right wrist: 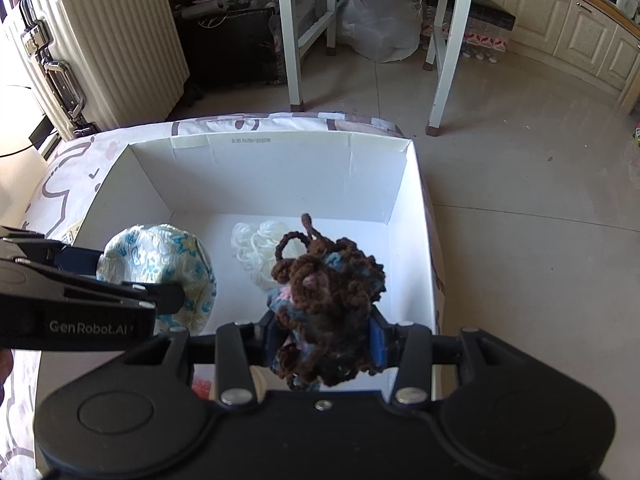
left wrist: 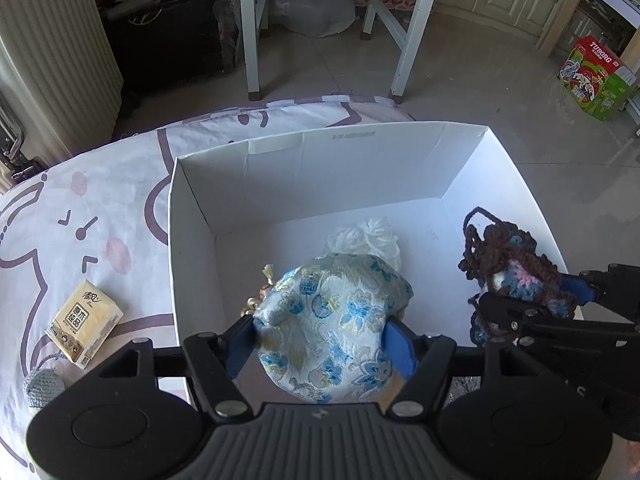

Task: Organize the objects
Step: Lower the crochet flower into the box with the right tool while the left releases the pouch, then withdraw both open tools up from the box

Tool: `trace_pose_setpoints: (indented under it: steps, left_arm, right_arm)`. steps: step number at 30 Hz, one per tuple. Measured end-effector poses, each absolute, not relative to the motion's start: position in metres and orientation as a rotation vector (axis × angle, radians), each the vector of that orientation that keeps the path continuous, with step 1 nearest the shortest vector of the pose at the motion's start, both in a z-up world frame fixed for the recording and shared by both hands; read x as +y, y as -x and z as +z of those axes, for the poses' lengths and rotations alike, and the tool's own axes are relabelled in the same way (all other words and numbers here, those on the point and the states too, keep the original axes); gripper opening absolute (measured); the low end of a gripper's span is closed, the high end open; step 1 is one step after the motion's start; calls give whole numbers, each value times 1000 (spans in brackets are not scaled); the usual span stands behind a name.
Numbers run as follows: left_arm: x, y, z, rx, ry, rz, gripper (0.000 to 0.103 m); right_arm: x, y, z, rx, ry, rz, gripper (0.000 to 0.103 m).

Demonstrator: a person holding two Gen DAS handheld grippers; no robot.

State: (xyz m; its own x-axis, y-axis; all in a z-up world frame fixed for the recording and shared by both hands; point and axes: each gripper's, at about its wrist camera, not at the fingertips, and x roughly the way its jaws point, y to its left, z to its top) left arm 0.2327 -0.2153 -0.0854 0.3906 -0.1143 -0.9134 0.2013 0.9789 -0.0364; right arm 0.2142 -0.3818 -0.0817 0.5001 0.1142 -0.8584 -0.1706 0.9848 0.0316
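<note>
A: What is the left tool (left wrist: 326, 340) doing?

B: Its blue pads are pressing on both sides of a brocade pouch (left wrist: 332, 320) with a blue flower pattern, so it is pinching that pouch. The pouch is hanging over the near part of the white cardboard box (left wrist: 320, 160).

A: And the right tool (right wrist: 322, 340)?

B: It is gripping a brown, blue and pink crocheted bag (right wrist: 328, 308), whose loops are spilling over the fingers. That bag is also sitting over the near end of the box, to the right of the pouch and apart from it.

A: Is anything lying in the box?

B: A bundle of white yarn (right wrist: 260, 252) is resting on the box floor, behind the two held things.

A: Where is the box standing?

B: On a bed sheet (left wrist: 80, 208) printed with cartoon figures. A tissue pack (left wrist: 85, 322) is lying on the sheet to the left of the box, with a grey knitted piece (left wrist: 42, 386) just beside it at the near edge.
</note>
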Motion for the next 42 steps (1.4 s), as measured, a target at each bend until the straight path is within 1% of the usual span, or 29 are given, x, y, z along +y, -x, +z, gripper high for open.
trace_pose_setpoints:
  steps: [3, 5, 6, 7, 8, 32, 34, 38, 42]
  left_arm:
    - [-214, -232, -85, 1148, -83, -199, 71]
    - [-214, -232, -84, 1143, -85, -193, 81]
    - [-213, -231, -84, 1137, -90, -189, 81]
    - [-213, -231, -83, 1133, -97, -189, 81]
    - [-213, -230, -82, 1131, -109, -192, 81]
    - [-210, -224, -77, 1120, -130, -177, 81]
    - [-210, -222, -74, 1119, -125, -177, 81]
    - [-208, -217, -65, 1105, -122, -179, 81]
    - [-204, -209, -52, 1085, -120, -183, 81]
  right_arm:
    - [-383, -214, -81, 1030, 60, 173, 45]
    - [-383, -213, -81, 1024, 60, 171, 48]
    - [-383, -213, -81, 1017, 60, 168, 53]
    - [-383, -213, -80, 1013, 59, 162, 61]
    - [-383, -212, -80, 1010, 61, 160, 63]
    - [-390, -208, -73, 999, 36, 150, 63]
    - [-391, -207, -71, 1003, 28, 137, 67]
    - [-395, -202, -63, 989, 0, 118, 69]
    - [-400, -193, -49, 962, -27, 95, 73]
